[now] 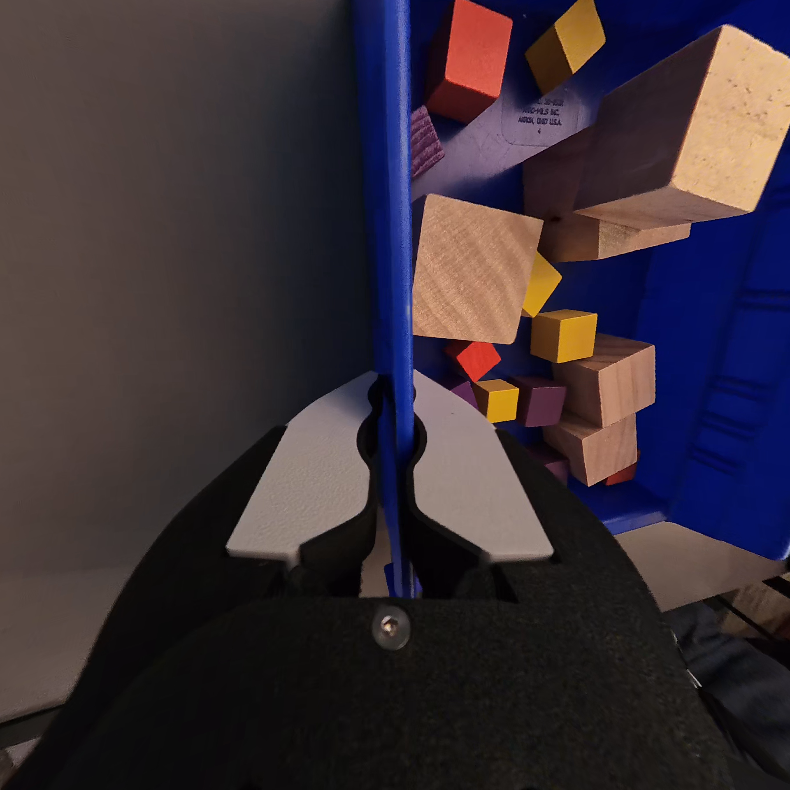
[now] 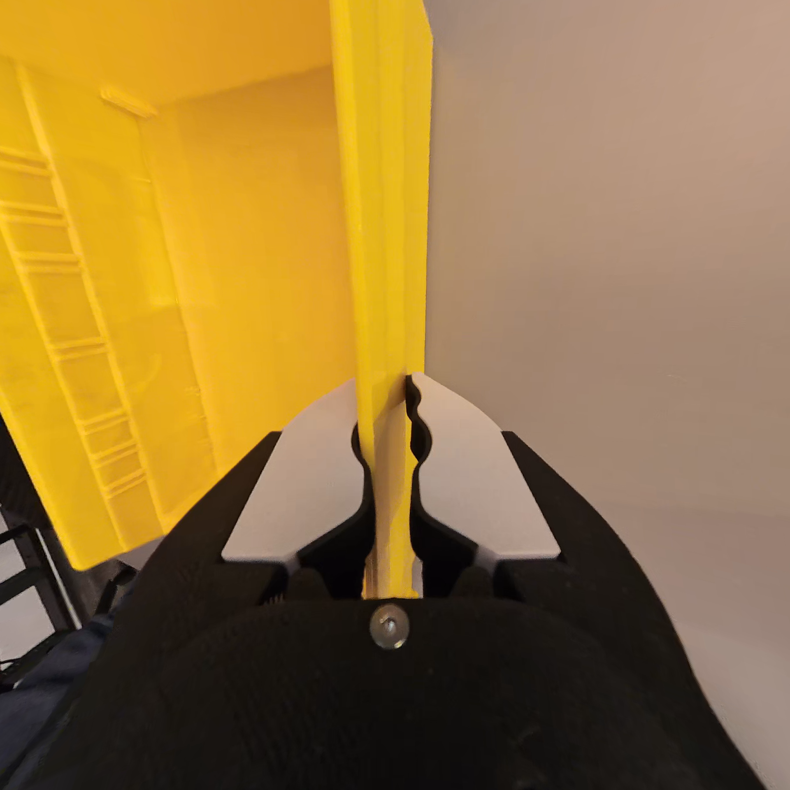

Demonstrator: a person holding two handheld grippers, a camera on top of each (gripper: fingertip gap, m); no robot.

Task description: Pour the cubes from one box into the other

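Left wrist view: left tongs (image 1: 392, 431) clamped on the side wall of the blue box (image 1: 382, 213), wall edge-on between the white finger plates. Box interior fills the right half of the view. Cubes scattered inside: a large plain wooden cube (image 1: 472, 269) against the gripped wall, a bigger plain wooden cube (image 1: 701, 128) at upper right, two more plain wooden cubes (image 1: 602, 410) stacked lower down. Small painted ones among them: red cube (image 1: 474, 51) and yellow cube (image 1: 564, 42) near the top, purple cube (image 1: 425, 141) touching the wall, more yellow, red and purple pieces near the tongs. Moulded lettering on the box floor. Grey surface to the left of the wall; whether it is desk or wall behind, cannot tell.

Right wrist view: right tongs (image 2: 387, 431) clamped on the side wall of the yellow box (image 2: 384, 192). Interior to the left shows ribbed walls and bare floor, no cubes visible. Pale surface to the right. Dark frame at lower left.
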